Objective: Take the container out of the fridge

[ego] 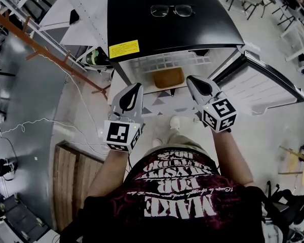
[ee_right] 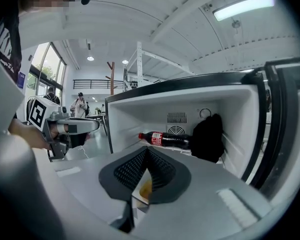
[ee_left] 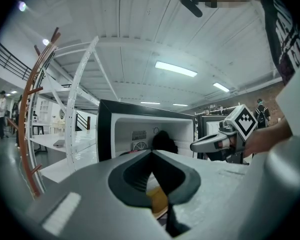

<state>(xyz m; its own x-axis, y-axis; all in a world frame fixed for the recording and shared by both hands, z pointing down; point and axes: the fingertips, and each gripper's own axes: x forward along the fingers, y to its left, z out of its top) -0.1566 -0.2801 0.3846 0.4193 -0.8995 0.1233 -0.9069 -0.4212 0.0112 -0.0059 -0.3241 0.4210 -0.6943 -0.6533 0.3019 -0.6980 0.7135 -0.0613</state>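
The small fridge (ego: 172, 22) stands open below me, its black top towards me. An orange-brown container (ego: 168, 77) sits at the front of the white wire shelf (ego: 162, 62). My left gripper (ego: 137, 86) is shut and empty, just in front of the shelf and left of the container. Level with it, my right gripper (ego: 190, 79) is shut on nothing, right of the container. Neither touches the container. In the left gripper view the jaw tips (ee_left: 151, 152) meet, with the container (ee_left: 159, 200) showing beyond them. The right gripper (ee_right: 147, 149) view shows the container (ee_right: 146, 189) the same way.
The fridge door (ego: 263, 85) swings open to the right. A pair of glasses (ego: 172, 10) lies on the fridge top. Deep inside lie a cola bottle (ee_right: 167, 140) and a black object (ee_right: 207, 138). A wooden pallet (ego: 71, 181) and cables are on the floor at left.
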